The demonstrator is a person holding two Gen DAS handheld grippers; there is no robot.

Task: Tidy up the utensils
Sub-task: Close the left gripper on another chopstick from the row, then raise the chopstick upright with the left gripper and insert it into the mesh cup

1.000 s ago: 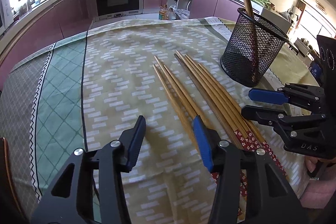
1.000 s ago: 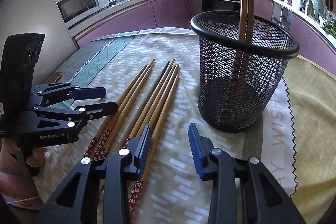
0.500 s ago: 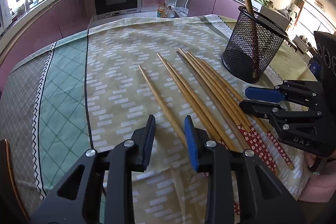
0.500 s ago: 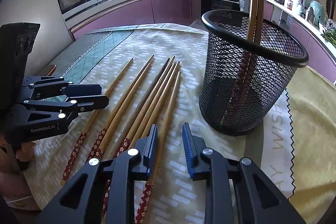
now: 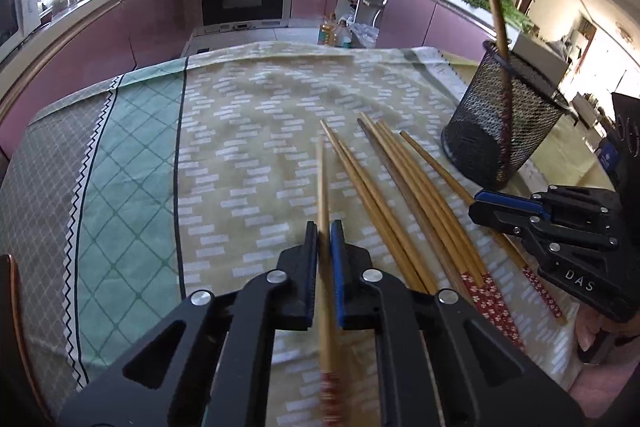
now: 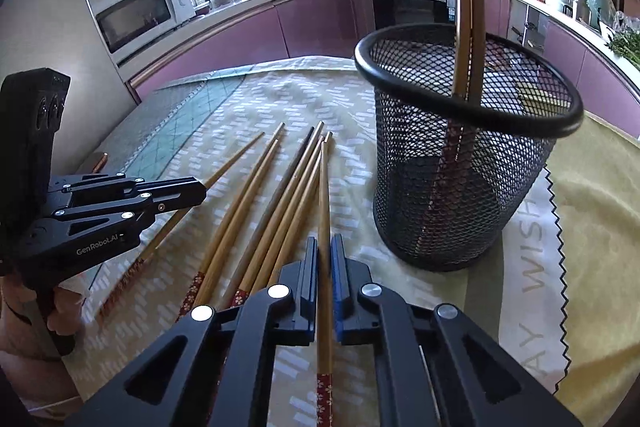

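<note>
Left tongs (image 5: 324, 227): closed on one chopstick (image 5: 322, 179), which runs straight forward between the two pads, its tip over the patterned cloth (image 5: 248, 115), its red-flowered end back under the tongs body. In the right wrist view the same tongs (image 6: 196, 193) sit at far left, pinched on that chopstick at a slant.

Middle: loose chopsticks (image 5: 404, 195) lie fanned on the cloth, tips away, flowered ends near. One is darker than the rest. They touch or nearly touch along their lengths.

Right tongs (image 6: 325, 247): closed on another chopstick (image 6: 325, 203), at the right edge of the fan, pointing forward. From the left wrist view these tongs (image 5: 480, 207) appear side-on above the outermost sticks.

Far right: black mesh cup (image 6: 460, 187) stands upright on the counter, just beside the fan. Two chopsticks (image 6: 466, 7) stand in it, leaning on the rim, flowered ends down.
</note>
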